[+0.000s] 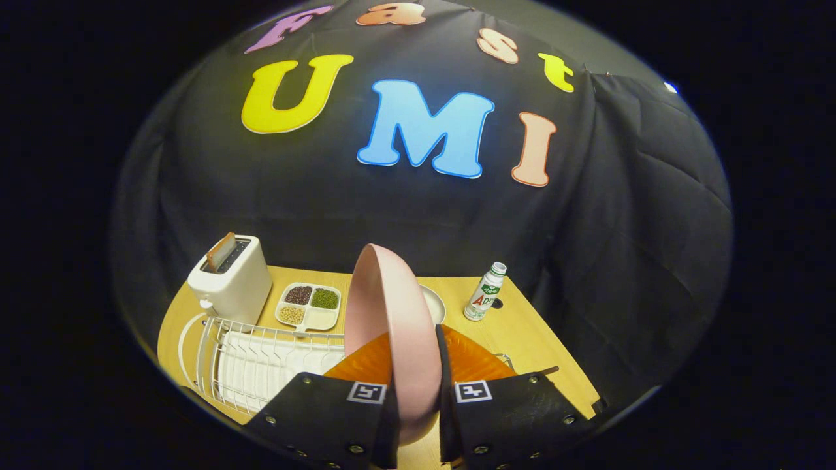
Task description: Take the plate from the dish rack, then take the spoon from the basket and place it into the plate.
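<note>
Plate clamped on edge between the fingers

Toaster [230, 279] is seen farthest to the left, well beyond the left finger, at the far left corner of the wooden table [535, 339]; a slice of bread [221, 250] stands in its slot. Just this side of it, ahead of and to the left of the left finger, the white wire dish rack [261, 365] is laid out, and its near corner is hidden behind that finger. Beyond the rack, a four-part white tray [309, 307] of dark, green and pale beans is set on the table.

The gripper [416, 408] is held level above the table and pointed toward the cloth wall. Both fingers [330, 411] are pressed against the pink plate [392, 326], one on each face, so that the plate is gripped on edge at its lower part. The plate is held upright and clear of the rack, with its upper rim risen well ahead of the fingertips.

Behind the plate, an orange basket [480, 362] is partly seen on either side of it, just ahead of the fingers. A pale rounded dish [434, 303] is glimpsed past the plate's right rim; what it is cannot be told. To the right and beyond the right finger, a small white bottle [484, 292] with a green label is stood upright on the table, well apart from the plate.
</note>
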Demonstrator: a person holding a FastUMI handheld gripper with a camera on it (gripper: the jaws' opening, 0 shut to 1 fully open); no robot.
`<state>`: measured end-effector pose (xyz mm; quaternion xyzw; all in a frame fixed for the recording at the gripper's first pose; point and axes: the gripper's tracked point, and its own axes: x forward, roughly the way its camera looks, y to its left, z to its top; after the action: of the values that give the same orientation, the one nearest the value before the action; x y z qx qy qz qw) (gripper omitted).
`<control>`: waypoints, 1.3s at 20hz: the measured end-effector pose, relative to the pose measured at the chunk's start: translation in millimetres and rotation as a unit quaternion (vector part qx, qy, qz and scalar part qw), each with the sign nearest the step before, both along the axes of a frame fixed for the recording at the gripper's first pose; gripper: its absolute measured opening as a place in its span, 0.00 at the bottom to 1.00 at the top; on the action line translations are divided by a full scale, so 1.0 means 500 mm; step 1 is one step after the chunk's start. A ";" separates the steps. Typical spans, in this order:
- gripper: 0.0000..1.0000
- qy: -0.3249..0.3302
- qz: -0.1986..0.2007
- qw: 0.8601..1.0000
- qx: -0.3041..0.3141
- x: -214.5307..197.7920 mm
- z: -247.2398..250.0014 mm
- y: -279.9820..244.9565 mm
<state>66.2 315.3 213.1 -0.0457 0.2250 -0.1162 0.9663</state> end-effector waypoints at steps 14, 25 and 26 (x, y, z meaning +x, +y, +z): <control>0.24 0.014 0.159 0.963 0.215 -0.205 -0.076 -0.164; 0.24 0.156 0.221 0.906 0.326 -0.333 -0.354 -0.197; 0.24 0.161 0.222 0.901 0.335 -0.336 -0.376 -0.194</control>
<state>-101.8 218.4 25.0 0.2141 0.3874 0.1924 0.8758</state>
